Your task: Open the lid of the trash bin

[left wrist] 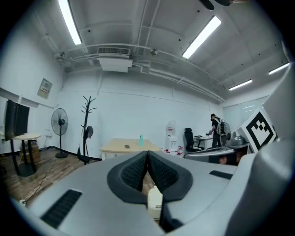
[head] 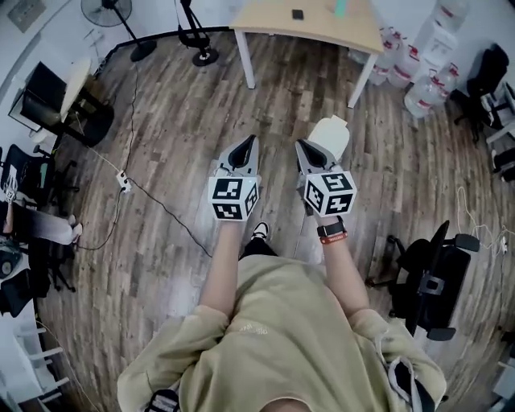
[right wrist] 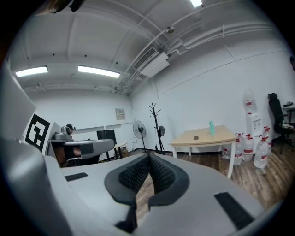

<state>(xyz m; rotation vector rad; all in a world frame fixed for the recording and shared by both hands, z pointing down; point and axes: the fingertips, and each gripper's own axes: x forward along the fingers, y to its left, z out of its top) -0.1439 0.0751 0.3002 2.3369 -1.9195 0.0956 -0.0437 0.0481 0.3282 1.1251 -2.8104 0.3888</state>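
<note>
A small white trash bin (head: 331, 135) with its lid down stands on the wood floor, just beyond and to the right of my right gripper (head: 303, 149). That gripper's jaws meet at the tips with nothing between them. My left gripper (head: 249, 146) is level with it on the left, also shut and empty. In the left gripper view a piece of the white trash bin (left wrist: 155, 203) shows low beneath the shut left gripper (left wrist: 147, 154). The right gripper view shows the shut right gripper (right wrist: 149, 157) over bare floor, and the bin is out of sight there.
A light wooden table (head: 310, 24) stands ahead, with several water bottles (head: 420, 74) to its right. A black office chair (head: 434, 278) is at my right. A cable and power strip (head: 124, 182) lie on the floor at left, near a desk and a fan (head: 113, 11).
</note>
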